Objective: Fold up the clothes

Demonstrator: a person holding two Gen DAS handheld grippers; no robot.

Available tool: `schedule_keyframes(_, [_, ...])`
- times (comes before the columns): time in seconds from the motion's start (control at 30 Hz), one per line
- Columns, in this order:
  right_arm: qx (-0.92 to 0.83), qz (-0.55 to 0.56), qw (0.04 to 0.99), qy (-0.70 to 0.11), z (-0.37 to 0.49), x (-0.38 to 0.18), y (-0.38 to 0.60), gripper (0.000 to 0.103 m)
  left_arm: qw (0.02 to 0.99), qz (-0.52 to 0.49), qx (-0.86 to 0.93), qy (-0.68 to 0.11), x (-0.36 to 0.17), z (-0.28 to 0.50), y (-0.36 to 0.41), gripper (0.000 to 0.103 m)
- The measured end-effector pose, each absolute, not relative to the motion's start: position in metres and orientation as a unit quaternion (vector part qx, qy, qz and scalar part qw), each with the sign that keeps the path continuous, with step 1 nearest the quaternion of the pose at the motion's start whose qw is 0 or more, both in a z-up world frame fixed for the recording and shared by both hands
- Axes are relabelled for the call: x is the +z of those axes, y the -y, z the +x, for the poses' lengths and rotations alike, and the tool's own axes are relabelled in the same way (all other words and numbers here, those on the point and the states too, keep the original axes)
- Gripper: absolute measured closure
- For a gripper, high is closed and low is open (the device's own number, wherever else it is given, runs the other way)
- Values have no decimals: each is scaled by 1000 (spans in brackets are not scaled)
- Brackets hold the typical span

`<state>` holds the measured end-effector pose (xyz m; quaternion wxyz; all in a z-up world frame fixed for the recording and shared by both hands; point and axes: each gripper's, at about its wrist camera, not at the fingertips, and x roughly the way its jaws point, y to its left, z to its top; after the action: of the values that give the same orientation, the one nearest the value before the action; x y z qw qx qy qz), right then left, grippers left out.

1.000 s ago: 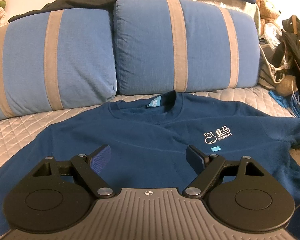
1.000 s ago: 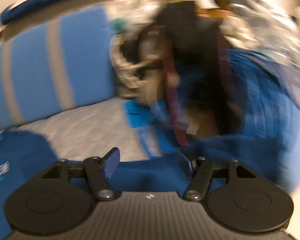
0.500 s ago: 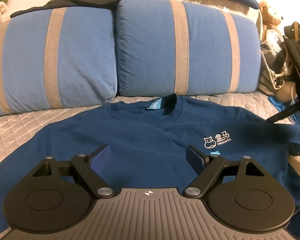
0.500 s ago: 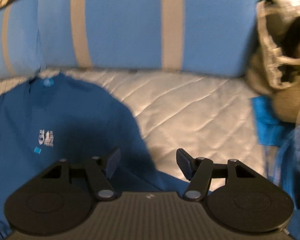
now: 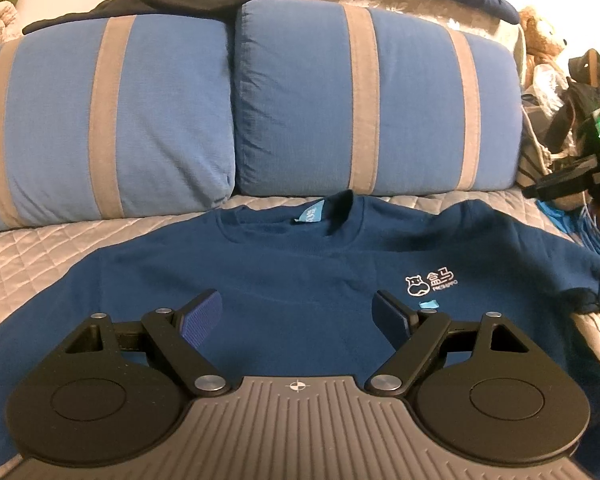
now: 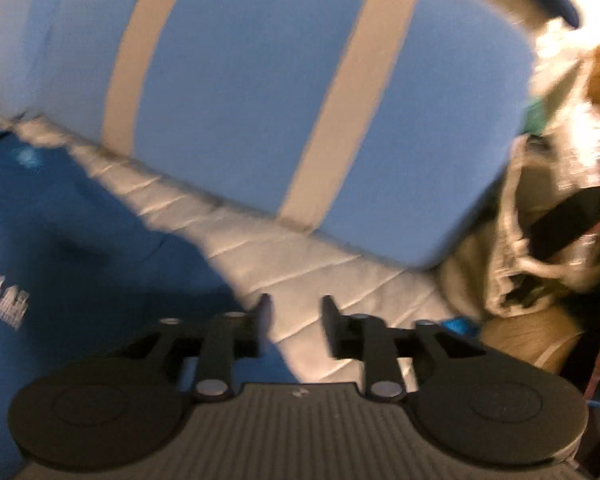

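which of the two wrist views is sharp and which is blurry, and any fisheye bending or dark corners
Left wrist view: sharp, the sweatshirt logo readable, the striped cushions bowed by the fisheye, corners vignetted black. Right wrist view: motion-smeared, cushion stripes and quilted cover streaked, the scene tilted, the logo unreadable; the right claw is closing with nothing between its fingers.

The sweatshirt [image 5: 284, 280] is deep navy with a small white logo [image 5: 430, 282] and a light-blue neck tag [image 5: 310, 214]. Behind it, blue cushions [image 5: 376, 108] carry grey-beige stripes — over a pale grey, diamond-quilted cover [image 5: 24, 256].
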<state>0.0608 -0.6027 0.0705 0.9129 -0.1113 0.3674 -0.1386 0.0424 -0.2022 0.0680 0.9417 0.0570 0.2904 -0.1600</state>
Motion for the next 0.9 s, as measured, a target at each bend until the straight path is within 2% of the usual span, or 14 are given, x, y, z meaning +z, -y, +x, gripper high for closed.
schedule_keyframes(0.03, [-148,-107,915,-359,56,74,605,32,942,57,-160,-290,68,42,202,20])
schedule_keyframes(0.27, [-158,-99,921,-342,11,107,610,10,946,56,-154,-278,70,39,201,20])
schedule_keyframes(0.33, [-157,-85,927,-330,-3,121,606,0,949,56,-148,-273,71,38,199,20])
schedule_keyframes(0.6, [-128,-36,948,-290,-36,167,575,0,963,47,-113,-240,82,25,187,20])
schedule_keyframes(0.8, [-96,-11,963,-252,-56,201,544,0,972,24,-110,-207,123,-5,150,20])
schedule_keyframes(0.9, [-76,-14,971,-226,-64,224,528,0,977,51,-100,-181,151,-20,127,20])
